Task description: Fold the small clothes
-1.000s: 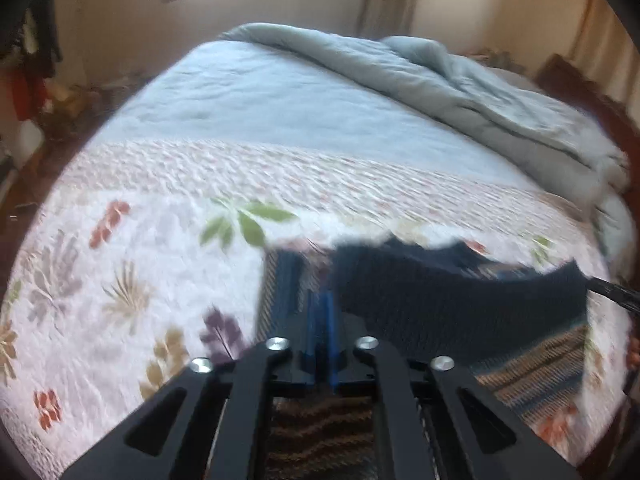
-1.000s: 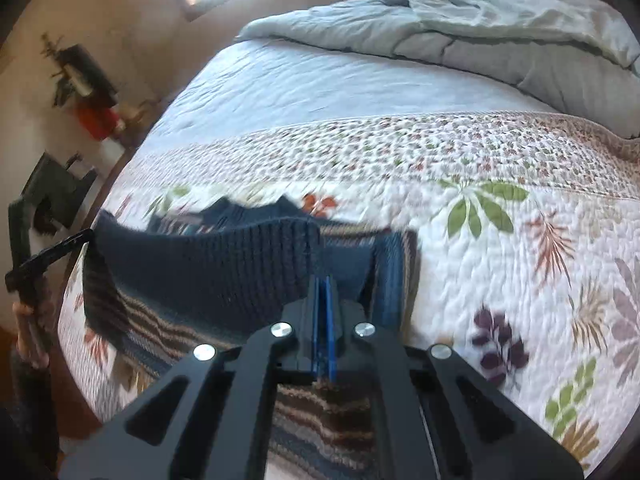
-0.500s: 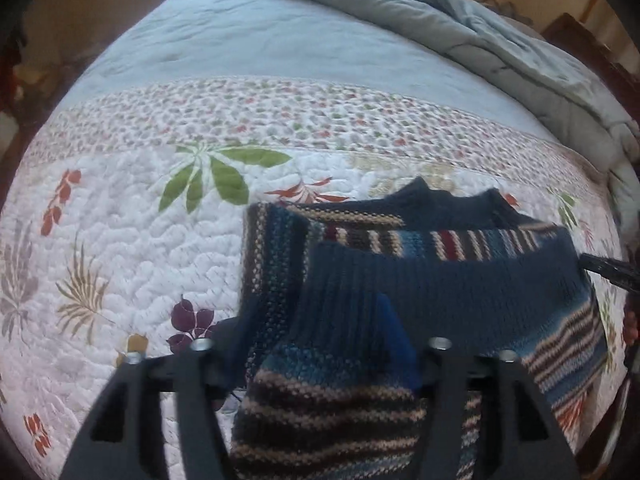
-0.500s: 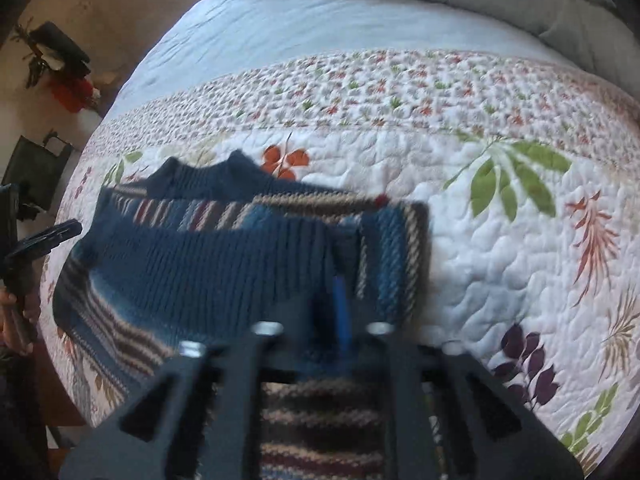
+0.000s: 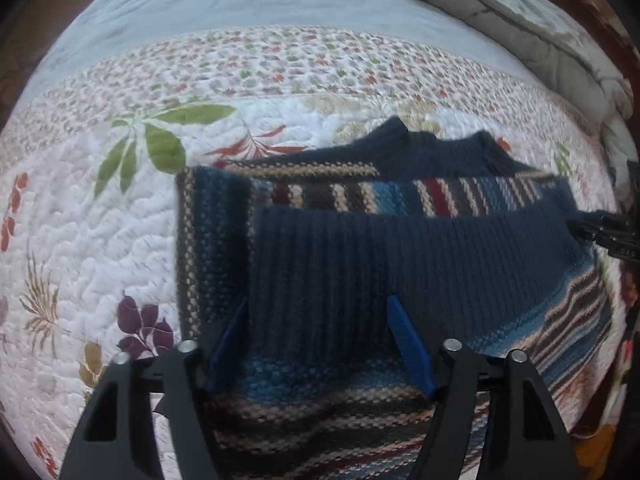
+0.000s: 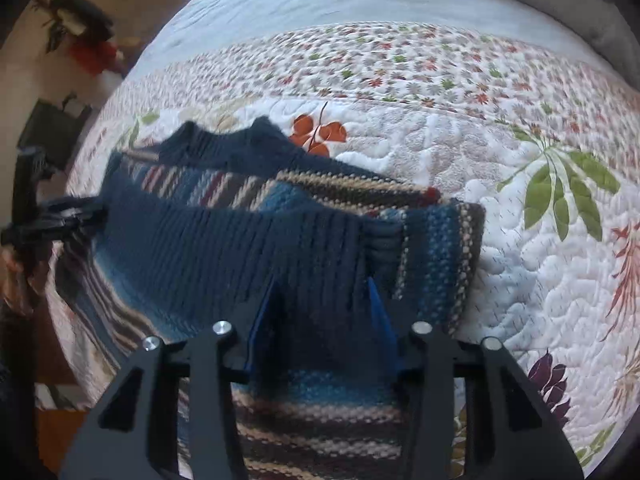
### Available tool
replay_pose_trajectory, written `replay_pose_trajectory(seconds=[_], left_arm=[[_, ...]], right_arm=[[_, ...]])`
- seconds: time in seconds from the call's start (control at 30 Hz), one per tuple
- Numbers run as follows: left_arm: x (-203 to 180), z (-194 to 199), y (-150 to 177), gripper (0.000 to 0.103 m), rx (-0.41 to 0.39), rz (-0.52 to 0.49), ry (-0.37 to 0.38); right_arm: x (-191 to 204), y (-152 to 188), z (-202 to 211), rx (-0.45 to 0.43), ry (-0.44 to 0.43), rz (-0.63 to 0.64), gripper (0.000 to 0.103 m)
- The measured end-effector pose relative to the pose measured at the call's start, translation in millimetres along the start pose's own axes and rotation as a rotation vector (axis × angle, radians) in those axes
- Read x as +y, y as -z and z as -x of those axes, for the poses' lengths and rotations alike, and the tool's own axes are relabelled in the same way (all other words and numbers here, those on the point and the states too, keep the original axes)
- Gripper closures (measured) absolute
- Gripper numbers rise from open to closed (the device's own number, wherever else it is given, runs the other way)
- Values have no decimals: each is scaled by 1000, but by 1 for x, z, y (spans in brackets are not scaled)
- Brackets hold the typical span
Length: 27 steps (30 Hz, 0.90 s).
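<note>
A small striped knit sweater (image 5: 360, 264) with a dark blue ribbed hem lies folded on the floral quilt (image 5: 100, 220); its hem is laid up over the striped body. My left gripper (image 5: 320, 320) is open, its blue pads either side of the hem's left part, not clamping. In the right wrist view the same sweater (image 6: 240, 248) lies ahead and my right gripper (image 6: 320, 304) is open over the hem's right end. Each gripper shows at the other view's edge: the right gripper (image 5: 608, 232) and the left gripper (image 6: 52, 220).
A rumpled grey duvet (image 5: 540, 32) is piled at the far right of the bed. Plain pale blue bedding (image 5: 240, 8) lies beyond the quilt. Dark furniture and red items (image 6: 84, 40) stand past the bed's left side.
Both grippers carried the hem forward over the sweater, lowered it and opened; the hem now rests on the striped body.
</note>
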<state>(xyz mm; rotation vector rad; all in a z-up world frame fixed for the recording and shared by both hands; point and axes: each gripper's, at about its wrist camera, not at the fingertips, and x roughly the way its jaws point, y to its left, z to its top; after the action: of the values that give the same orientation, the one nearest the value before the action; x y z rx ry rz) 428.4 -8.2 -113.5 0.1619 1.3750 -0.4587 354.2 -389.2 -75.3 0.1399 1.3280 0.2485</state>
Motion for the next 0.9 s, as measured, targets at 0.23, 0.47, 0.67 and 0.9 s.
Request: replay_pose_trajectory(seconds=[0.23,0.47,0.67,0.9], left_arm=[[3,17,-1,95,-26,43,-1],[5,65,-21,96,-233,109,-18],[17,41,-51,96,-258,146,-54],[35,-32,-46,90,-101,197,-77]], right_arm=[[14,5,23,-72,-4,17,92],[4,-19,71,-213,-10,-41,93],[-29,-49,53,-269,25,-174,94],[-52,-49,-27,-124,89,-246,94]])
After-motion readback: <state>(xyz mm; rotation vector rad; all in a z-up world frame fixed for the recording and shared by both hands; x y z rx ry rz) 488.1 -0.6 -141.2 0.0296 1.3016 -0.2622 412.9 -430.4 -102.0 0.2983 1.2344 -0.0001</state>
